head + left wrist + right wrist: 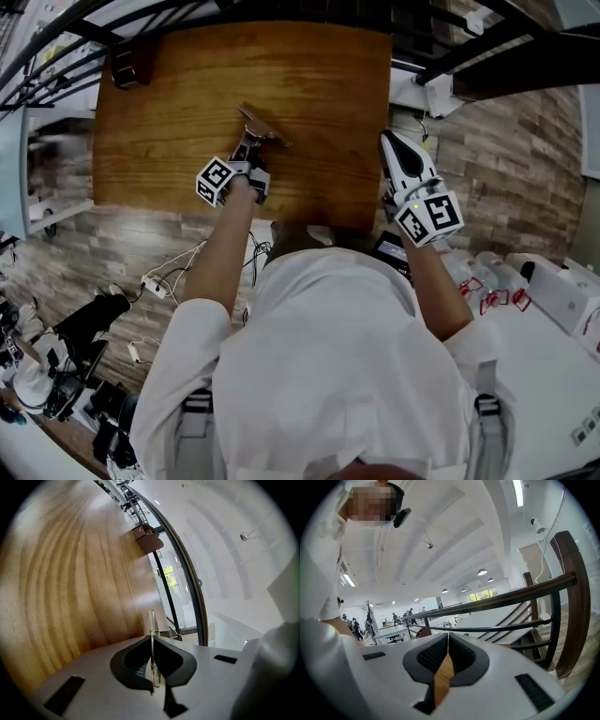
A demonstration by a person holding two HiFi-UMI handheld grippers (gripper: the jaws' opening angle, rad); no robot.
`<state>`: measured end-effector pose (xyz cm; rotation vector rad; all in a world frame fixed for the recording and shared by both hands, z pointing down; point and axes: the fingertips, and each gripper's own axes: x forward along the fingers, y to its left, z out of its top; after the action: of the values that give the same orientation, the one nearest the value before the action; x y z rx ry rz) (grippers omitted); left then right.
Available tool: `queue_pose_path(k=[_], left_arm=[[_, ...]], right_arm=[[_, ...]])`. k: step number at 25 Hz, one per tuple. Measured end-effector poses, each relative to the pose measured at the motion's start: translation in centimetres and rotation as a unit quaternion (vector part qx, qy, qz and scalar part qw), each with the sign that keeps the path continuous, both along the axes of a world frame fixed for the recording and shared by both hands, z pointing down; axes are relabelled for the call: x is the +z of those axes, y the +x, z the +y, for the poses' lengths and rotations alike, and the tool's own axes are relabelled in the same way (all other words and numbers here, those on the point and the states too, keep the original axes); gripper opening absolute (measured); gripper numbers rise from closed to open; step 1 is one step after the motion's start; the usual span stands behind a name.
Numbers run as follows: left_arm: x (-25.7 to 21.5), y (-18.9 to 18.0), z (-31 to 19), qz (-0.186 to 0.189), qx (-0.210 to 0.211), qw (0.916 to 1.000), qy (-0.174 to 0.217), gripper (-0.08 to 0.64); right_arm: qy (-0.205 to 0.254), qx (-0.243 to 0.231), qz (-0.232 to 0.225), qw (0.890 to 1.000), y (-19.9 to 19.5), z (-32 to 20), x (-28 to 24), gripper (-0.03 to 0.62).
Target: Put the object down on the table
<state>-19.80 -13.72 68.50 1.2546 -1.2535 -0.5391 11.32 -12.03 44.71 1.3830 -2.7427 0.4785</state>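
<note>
**Fig.** A clear plate [151,620] is being pinched edge-on in the clenched jaws of the left gripper [253,142], over the middle of the wooden table [319,75]. The plate is being carried ahead of the jaws, with its long axis running on from them toward the table's far side. Whether its lower edge is touching the wood cannot be told. The right gripper [397,155] is being shown closed on nothing at the table's right edge, farther from the plate. The plate's outline is being blurred by its transparency. A dark brown object [127,67] at the far left corner is not being made out.
</note>
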Motion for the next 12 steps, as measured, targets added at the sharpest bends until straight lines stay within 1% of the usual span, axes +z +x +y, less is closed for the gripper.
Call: queue_pose_path(k=[4, 10, 12], left_arm=[[0.19, 0.03, -0.11, 0.013, -0.006, 0.9999, -0.003, 0.017], [0.44, 0.25, -0.05, 0.010, -0.001, 0.9999, -0.011, 0.017], [0.56, 0.27, -0.02, 0.008, 0.002, 0.9999, -0.011, 0.017]], right_arm=[[-0.001, 0.005, -0.004, 1.000, -0.06, -0.25, -0.14, 0.026], [0.001, 0.007, -0.001, 1.000, -0.22, -0.08, -0.35, 0.026], [-0.005, 0.019, 0.003, 1.000, 0.08, -0.21, -0.15, 0.026]])
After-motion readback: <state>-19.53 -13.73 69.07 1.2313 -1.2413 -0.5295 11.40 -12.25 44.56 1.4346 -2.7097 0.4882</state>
